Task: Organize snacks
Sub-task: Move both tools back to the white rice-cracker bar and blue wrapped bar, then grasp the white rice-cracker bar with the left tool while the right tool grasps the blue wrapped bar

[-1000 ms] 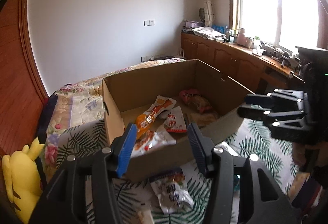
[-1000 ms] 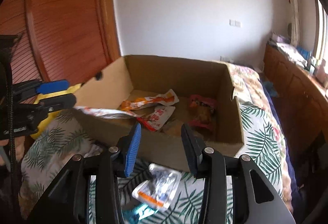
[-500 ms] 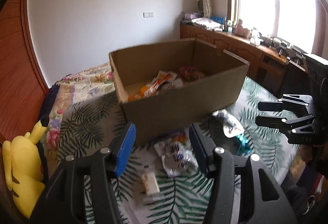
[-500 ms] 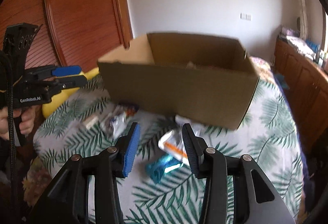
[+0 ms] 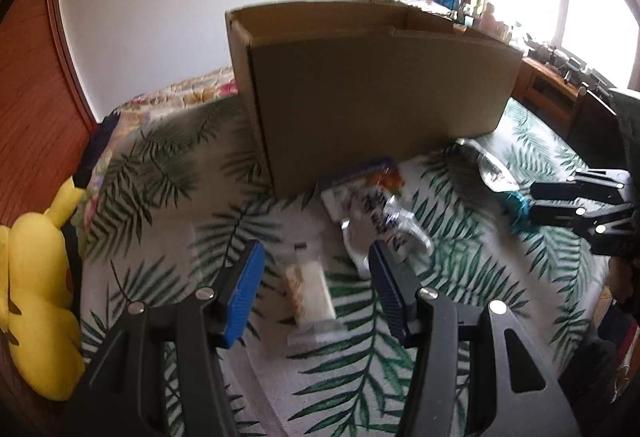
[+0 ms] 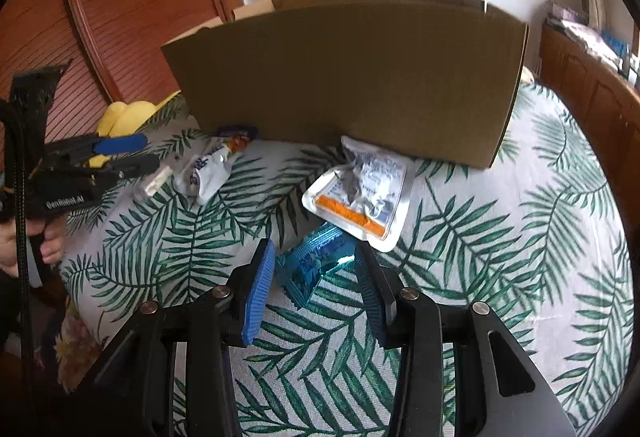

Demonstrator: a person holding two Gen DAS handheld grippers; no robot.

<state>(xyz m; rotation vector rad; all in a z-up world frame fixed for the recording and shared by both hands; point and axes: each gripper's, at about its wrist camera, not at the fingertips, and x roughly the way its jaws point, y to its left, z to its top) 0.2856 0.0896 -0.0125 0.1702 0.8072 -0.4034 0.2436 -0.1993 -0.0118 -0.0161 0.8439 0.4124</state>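
Note:
A brown cardboard box (image 5: 372, 85) stands on the palm-leaf bedspread; it also shows in the right wrist view (image 6: 352, 77). My left gripper (image 5: 316, 277) is open, low over a clear-wrapped wafer snack (image 5: 308, 289). A white crumpled snack bag (image 5: 376, 213) lies before the box. My right gripper (image 6: 316, 277) is open around a blue snack packet (image 6: 316, 265). A white and orange pouch (image 6: 360, 193) lies just beyond it. The white bag (image 6: 208, 169) and wafer (image 6: 154, 181) lie at left, near the left gripper (image 6: 132, 153).
A yellow plush toy (image 5: 36, 293) lies at the bed's left edge. A wooden wardrobe (image 6: 120, 5) stands to the left. Wooden cabinets (image 5: 556, 93) run under the window at right. The bedspread (image 6: 520, 237) is bare at the right of the snacks.
Both grippers dropped from above the box down to the bedspread in front of it. The box's inside is now hidden. The right gripper now straddles the blue packet.

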